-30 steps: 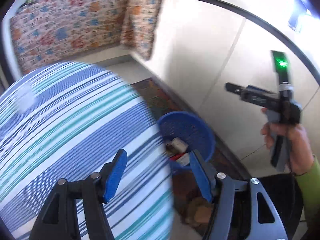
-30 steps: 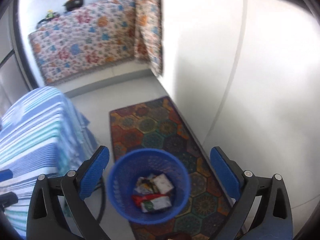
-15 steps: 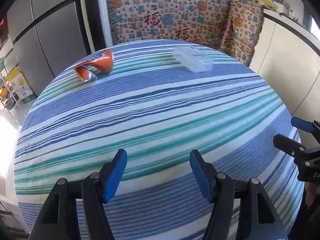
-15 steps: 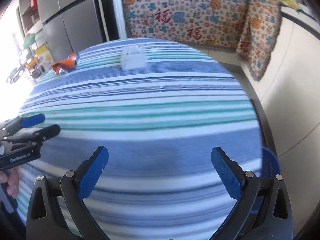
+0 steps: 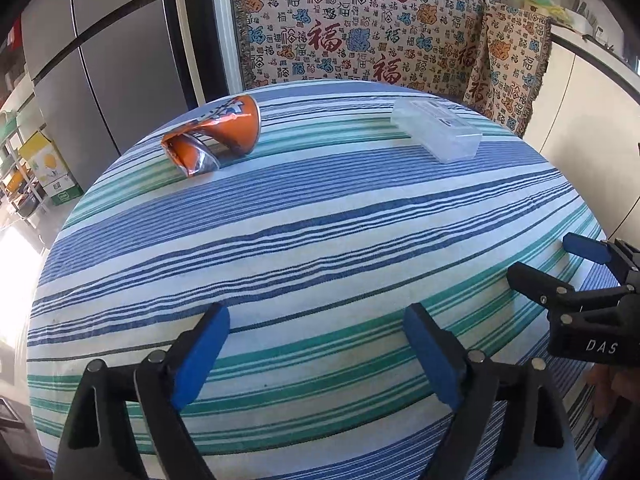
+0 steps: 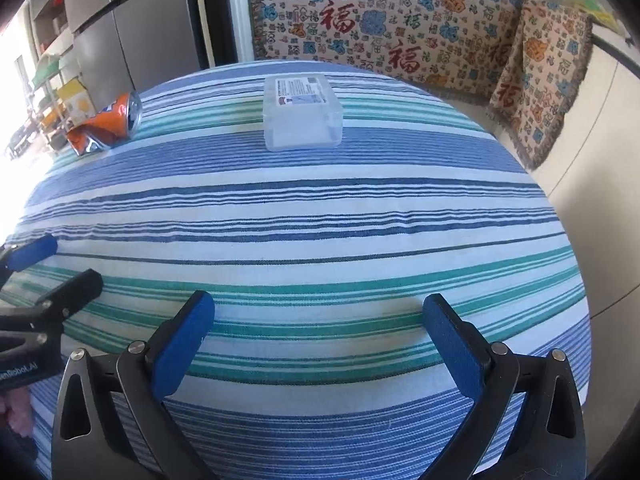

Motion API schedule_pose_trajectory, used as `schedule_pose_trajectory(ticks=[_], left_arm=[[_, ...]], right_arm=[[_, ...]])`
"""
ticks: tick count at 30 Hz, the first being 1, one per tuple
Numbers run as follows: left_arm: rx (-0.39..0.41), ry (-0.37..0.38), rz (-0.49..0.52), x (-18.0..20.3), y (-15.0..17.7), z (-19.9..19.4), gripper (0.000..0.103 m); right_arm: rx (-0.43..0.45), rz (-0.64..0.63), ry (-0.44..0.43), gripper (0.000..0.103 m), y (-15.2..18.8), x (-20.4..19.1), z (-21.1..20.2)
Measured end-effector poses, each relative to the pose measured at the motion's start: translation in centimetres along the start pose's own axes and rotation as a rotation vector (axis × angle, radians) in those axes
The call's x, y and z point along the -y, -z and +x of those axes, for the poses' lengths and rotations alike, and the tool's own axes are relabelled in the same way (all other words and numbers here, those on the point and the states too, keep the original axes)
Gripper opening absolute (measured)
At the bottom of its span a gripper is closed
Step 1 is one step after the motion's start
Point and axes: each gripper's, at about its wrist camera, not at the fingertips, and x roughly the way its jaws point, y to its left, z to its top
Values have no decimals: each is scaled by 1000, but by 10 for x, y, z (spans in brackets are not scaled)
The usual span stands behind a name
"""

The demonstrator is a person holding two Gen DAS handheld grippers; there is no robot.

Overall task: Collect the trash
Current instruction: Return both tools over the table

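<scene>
Trash: a crushed orange can and a clear plastic box lie on the striped tablecloth of the round table, both toward its far side, well apart from each other; nothing else sits on the cloth.
Can: at the table's far-left edge, dented and lying on its side, its open end toward the clear box in the right wrist view.
Box: at the far middle of the table in the right wrist view, label upward, flat on the cloth.
View change: a second ago both cameras looked at a blue basket on the floor holding wrappers; now both face the tabletop and the basket is out of sight.
Left gripper: over the table's near edge, jaws opening and now spread wider than half a second ago, nothing between the pads.
Right gripper: over the near edge too, fingers spread wide, nothing between them.
Spacing: each gripper shows at the side of the other's view, near each other, both well apart from the trash.
Meaning: judged from this, one drop into the basket is over and the next pickup is starting.
Likely targets: the can lies nearer the left gripper's side, the box straight ahead of the right.
Remaining: two items to collect.
</scene>
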Motion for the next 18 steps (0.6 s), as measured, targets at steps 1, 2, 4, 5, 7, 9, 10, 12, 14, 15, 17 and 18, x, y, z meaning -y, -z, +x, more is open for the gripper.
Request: schedule_pose_trajectory(ticks=[1,2,4,5,7,9,10,12,14,15,17,18], left_arm=[[0,2,-1,-1,0,-1,92],[-1,2,-1,1,-2,2,92],[-1,0,1,1,-2,2,93],[-1,-1,2,1,-2,2,93],[-3,-1,2,1,-3,3,94],[-10,-7,0,3,-5,6,102],[-17,-6,-8,2,-6,8,103],[-16,-7,-7,3,-6,9,103],[-17,-6,-7,2,-6,10,103],[-16,-6,-7,2,-7,10,103],[-16,-6,-6,2,-7,10,103],[-16,-6,-6,2,-6,10,103]], right_arm=[[1,-1,1,103,0,0,0],[1,-1,3,103,0,0,0],[1,-1,0,103,3,0,-1],[1,-1,0,103,3,-1,-1],[1,-1,0,103,3,0,-1],[1,-2,0,103,4,0,-2],[1,-2,-1,103,3,0,-2],[1,-2,-1,103,4,0,-1],[1,-3,-1,103,4,0,-2],[1,-3,-2,103,4,0,-2],[1,-3,-3,103,4,0,-2],[1,-3,-3,103,4,1,-2]])
